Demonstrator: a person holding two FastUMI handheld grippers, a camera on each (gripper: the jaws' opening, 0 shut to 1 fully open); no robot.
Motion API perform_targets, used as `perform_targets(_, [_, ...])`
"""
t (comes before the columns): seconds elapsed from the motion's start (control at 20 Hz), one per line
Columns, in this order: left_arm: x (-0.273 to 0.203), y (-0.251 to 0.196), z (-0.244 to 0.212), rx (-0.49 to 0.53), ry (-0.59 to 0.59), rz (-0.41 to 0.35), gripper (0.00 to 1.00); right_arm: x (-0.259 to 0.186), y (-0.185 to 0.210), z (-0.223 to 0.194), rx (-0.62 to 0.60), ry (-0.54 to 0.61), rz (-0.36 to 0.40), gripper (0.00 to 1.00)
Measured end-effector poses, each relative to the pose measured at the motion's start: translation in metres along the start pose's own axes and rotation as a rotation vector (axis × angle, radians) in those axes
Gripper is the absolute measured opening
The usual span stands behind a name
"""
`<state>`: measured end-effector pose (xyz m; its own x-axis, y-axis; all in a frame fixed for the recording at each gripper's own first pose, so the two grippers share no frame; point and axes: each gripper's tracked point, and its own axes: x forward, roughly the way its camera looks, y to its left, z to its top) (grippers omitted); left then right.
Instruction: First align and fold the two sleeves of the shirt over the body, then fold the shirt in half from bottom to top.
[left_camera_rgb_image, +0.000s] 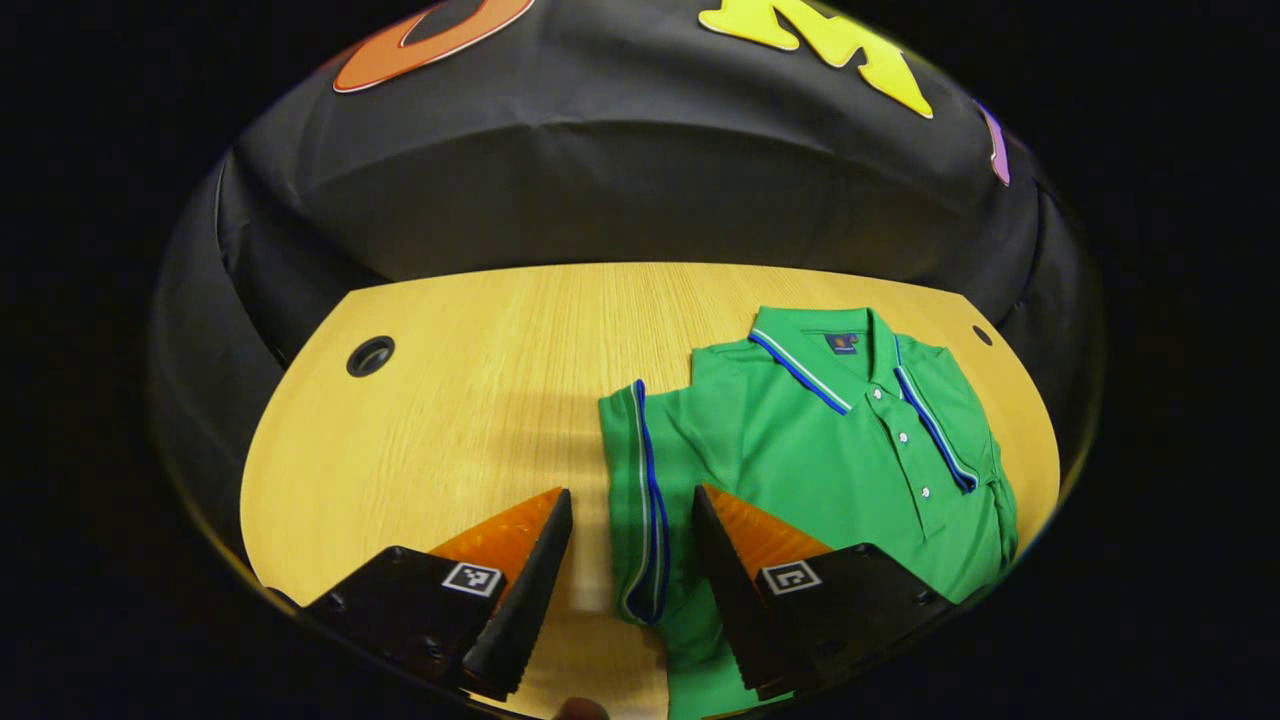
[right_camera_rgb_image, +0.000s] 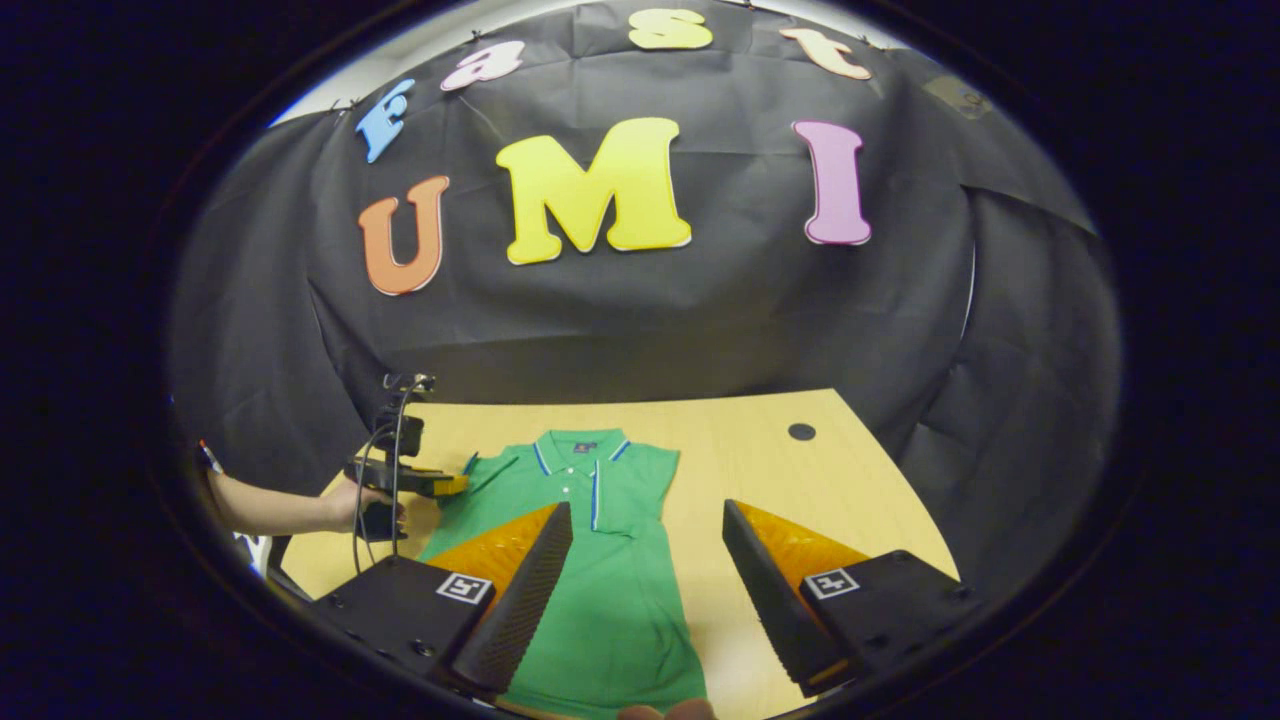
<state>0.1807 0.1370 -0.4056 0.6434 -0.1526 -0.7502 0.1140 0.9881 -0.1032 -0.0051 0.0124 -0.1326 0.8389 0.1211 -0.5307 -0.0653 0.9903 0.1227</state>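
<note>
Item: green shirt (right_camera_rgb_image: 600, 560), flat on our tabletop (right_camera_rgb_image: 760, 430), collar toward the booth wall, hem toward us; long axis runs away from us. Its right sleeve looks already folded in. Left sleeve (left_camera_rgb_image: 640, 480): spread outward, its striped cuff lying between the parted, empty fingers of our left gripper (left_camera_rgb_image: 630, 590), the nearer one. Right gripper (right_camera_rgb_image: 648, 600): fingers wide apart, holding nothing, above the shirt's right edge.

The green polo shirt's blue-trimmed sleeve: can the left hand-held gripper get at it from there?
Probably yes: the left hand-held gripper hangs open right above the blue-trimmed sleeve, with nothing between them.
</note>
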Motion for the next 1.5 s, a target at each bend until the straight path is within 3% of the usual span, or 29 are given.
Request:
perform_targets(0.5, [0.013,0.009,0.003,0.030,0.013,0.023,0.25,0.014,0.012,-0.020,-0.020,0.040,0.027,0.97])
perform_targets(0.7, [0.006,0.013,0.009,-0.006,0.004,0.022,0.05,0.019,0.006,-0.022,-0.011,0.045,0.008,0.97])
perform_targets(0.75, [0.002,0.013,0.015,-0.017,-0.014,0.017,0.05,0.018,0.004,-0.020,-0.006,0.040,0.006,0.92])
perform_targets(0.85, [-0.006,0.013,0.027,-0.023,-0.042,0.010,0.05,0.019,0.005,-0.020,0.005,0.039,0.007,0.97])
perform_targets(0.9, [-0.010,0.012,0.032,-0.024,-0.050,0.008,0.04,0.019,0.005,-0.019,0.009,0.038,0.006,0.92])
perform_targets(1.15, [-0.038,-0.016,0.072,-0.117,-0.109,-0.031,0.04,0.013,0.004,-0.012,0.018,0.016,0.016,0.92])
perform_targets(1.3, [-0.043,-0.046,0.079,-0.134,-0.096,-0.043,0.04,0.005,-0.002,-0.006,0.022,-0.006,0.012,0.92])
perform_targets(1.35, [-0.043,-0.060,0.081,-0.134,-0.093,-0.053,0.04,0.004,-0.006,-0.005,0.025,-0.012,0.006,0.97])
perform_targets(1.45, [-0.043,-0.093,0.085,-0.129,-0.087,-0.080,0.04,-0.002,-0.015,-0.005,0.036,-0.023,-0.008,0.97])
perform_targets(1.5, [-0.042,-0.107,0.086,-0.122,-0.083,-0.090,0.04,-0.004,-0.020,-0.005,0.044,-0.025,-0.017,0.92])
